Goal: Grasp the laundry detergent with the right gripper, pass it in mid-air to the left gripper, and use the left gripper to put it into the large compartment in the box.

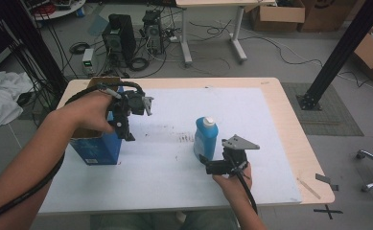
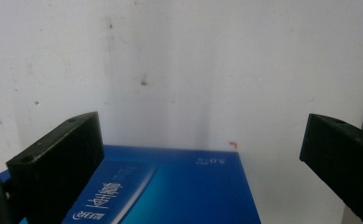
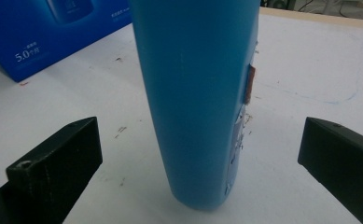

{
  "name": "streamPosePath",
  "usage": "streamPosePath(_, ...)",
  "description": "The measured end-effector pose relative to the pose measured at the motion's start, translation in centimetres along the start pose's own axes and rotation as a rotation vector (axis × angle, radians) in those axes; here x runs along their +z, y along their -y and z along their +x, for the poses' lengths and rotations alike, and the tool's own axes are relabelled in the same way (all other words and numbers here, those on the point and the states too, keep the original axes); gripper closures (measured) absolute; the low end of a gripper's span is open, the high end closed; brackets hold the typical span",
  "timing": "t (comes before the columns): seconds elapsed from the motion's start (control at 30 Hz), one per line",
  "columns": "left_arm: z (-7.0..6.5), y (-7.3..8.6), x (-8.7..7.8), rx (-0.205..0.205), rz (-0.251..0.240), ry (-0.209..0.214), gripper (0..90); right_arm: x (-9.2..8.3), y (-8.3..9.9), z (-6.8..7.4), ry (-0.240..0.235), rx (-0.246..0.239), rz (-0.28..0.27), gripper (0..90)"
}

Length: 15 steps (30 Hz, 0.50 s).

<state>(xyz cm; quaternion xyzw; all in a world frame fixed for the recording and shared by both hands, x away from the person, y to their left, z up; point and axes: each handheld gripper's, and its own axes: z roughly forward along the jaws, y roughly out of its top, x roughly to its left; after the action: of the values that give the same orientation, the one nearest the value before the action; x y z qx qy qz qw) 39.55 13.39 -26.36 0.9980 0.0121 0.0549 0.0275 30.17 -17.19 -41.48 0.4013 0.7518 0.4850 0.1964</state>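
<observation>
Two released tools are hovering, the right tool [image 3: 200,154] bracketing the ungrasped bottle [image 3: 198,93] mid-frame, the left tool [image 2: 200,158] over the box [image 2: 170,186] at lower left.

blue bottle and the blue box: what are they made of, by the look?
Blue bottle: likely plastic, smooth with a soft sheen and a white cap; a faint vertical line on its side may be a mould seam. Torn label remnants cling to one side.
Blue box: likely cardboard, brown raw inside at the open top, glossy printed blue outside with white lettering.

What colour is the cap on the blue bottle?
White; the cap on the bottle shows best in the high view.
</observation>
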Motion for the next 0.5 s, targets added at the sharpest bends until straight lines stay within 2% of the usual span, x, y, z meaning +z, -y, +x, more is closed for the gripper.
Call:
streamPosePath(0.17, 0.0, 0.0, -0.2, -0.002, 0.002, -0.004, 0.1, 1.0, 0.4, 0.2, 0.017, 0.006, -0.014, 0.0)
streamPosePath(0.5, 0.0, 0.2, -0.2, -0.007, -0.005, -0.004, 0.1, 3.1, 0.5, 0.8, 0.063, -0.016, -0.032, 0.0)
